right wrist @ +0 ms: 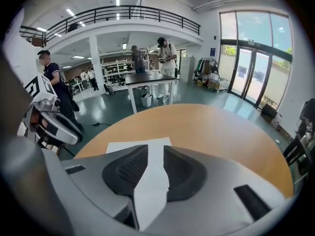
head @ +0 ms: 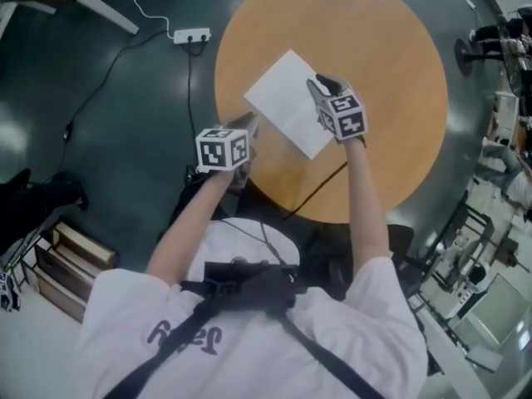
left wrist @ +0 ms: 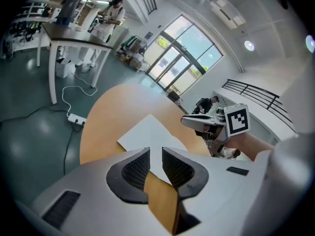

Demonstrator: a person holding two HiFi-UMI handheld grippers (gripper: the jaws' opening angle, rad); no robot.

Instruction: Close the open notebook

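Flanking one notebook (head: 283, 100) on one table (head: 391, 98): two hand-held grippers (head: 249, 125) (head: 321, 82), jaws apart.

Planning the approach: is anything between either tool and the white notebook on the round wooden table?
Nothing visible does. The white notebook lies on the round wooden table, and the left tool and right tool, jaws apart, are close by it.

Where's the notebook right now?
In the head view, the notebook lies left of centre on the round table, between the left gripper and right gripper.
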